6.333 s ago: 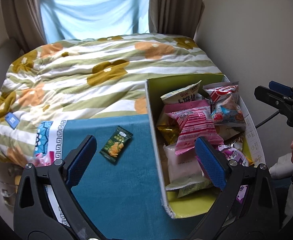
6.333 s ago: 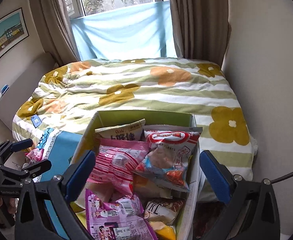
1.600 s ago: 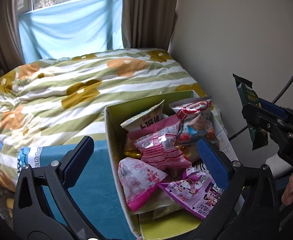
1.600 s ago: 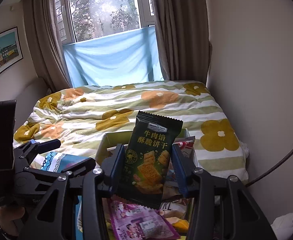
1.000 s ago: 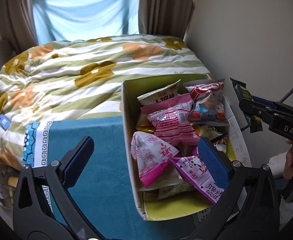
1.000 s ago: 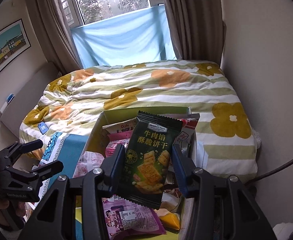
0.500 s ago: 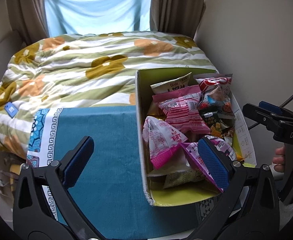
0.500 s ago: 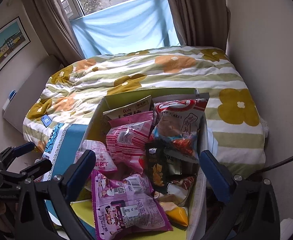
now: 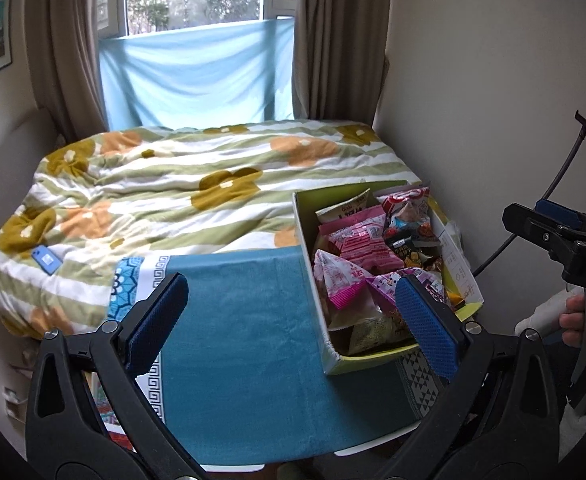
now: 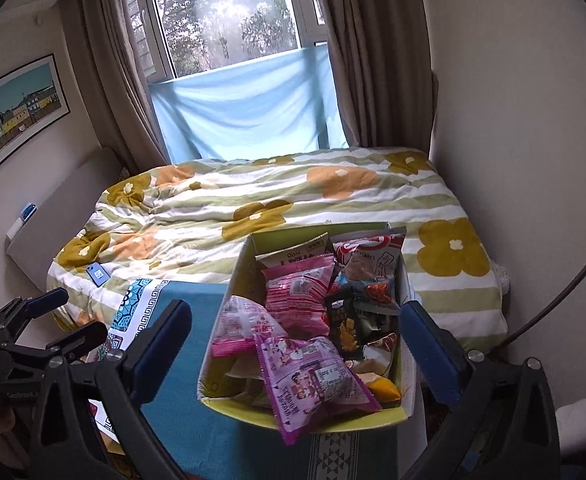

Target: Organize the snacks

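Observation:
A yellow-green cardboard box (image 9: 309, 264) (image 10: 229, 308) full of snack packets stands on a teal cloth (image 9: 245, 320) (image 10: 189, 408). The dark green cracker packet (image 9: 407, 249) (image 10: 343, 322) lies inside it among pink packets (image 9: 357, 242) (image 10: 299, 294) and a purple one (image 10: 313, 380). My left gripper (image 9: 293, 320) hangs open above the cloth's near part, left of the box, with nothing between its blue pads. My right gripper (image 10: 297, 344) stands wide open and empty above the box's near end; it shows in the left wrist view as a black frame (image 9: 553, 236) at the right.
A floral striped quilt (image 9: 173, 200) (image 10: 293, 200) covers the bed behind the cloth. A small blue card (image 9: 46, 260) (image 10: 98, 274) lies on its left side. A wall (image 9: 493, 120) rises close to the right of the box, with a black cable (image 10: 553, 304) hanging there.
The right gripper opened and let the dark green cracker packet fall into the box. Both grippers then pulled back and upward, so the box and bed look smaller and farther.

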The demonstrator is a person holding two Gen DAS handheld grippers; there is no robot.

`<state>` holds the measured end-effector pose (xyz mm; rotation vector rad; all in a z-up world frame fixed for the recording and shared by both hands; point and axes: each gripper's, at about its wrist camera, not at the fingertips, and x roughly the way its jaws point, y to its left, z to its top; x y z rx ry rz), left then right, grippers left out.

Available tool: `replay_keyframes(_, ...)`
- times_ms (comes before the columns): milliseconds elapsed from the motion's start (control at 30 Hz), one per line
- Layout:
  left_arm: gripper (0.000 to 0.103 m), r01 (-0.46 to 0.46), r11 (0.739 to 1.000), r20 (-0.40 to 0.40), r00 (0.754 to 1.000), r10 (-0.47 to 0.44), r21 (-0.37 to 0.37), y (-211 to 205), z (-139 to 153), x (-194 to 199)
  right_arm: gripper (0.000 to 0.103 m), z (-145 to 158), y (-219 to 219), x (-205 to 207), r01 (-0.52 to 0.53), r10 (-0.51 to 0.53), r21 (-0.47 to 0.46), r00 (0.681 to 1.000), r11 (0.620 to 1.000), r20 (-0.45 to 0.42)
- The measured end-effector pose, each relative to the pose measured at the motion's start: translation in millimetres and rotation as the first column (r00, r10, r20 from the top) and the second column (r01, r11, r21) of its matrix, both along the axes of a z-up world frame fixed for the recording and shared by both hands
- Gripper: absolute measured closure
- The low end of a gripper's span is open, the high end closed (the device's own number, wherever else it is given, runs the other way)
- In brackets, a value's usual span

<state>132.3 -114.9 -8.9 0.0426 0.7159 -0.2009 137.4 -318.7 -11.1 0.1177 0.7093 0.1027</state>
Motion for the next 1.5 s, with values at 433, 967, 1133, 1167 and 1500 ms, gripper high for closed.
replay_keyframes(433, 0.000, -0.094, 0.996, 0.222, 0.971, 0.090, 0.008, 69.6, 43.7, -115.3, 0.000, 48.5, 81.7, -126.8, 0.104, -0.077, -0.134, 0.977, 0.986, 0.198)
replay_keyframes(967, 0.000, -0.090, 0.996, 0.231, 0.969, 0.091, -0.015, 85.5, 39.7, -142.5, 0.000, 42.0, 105.9, -164.7, 0.137, -0.110, -0.121, 0.972, 0.983, 0.207)
replay_keyframes(1133, 0.000, -0.094, 0.995, 0.227, 0.969, 0.094, -0.011, 85.4, 39.9, -140.6, 0.000, 42.1, 106.8, -165.6, 0.140, -0.113, -0.121, 0.972, 0.983, 0.207)
replay_keyframes(1167, 0.000, -0.095, 0.995, 0.226, 0.969, 0.095, -0.013, 85.6, 39.7, -139.9, 0.000, 42.0, 106.8, -165.7, 0.140, -0.113, -0.120, 0.972, 0.983, 0.207)
replay_keyframes(1500, 0.000, -0.106, 0.994, 0.214, 0.971, 0.106, -0.010, 86.3, 37.9, -134.3, 0.000, 41.5, 109.3, -160.6, 0.136, -0.108, -0.130, 0.974, 0.982, 0.201)
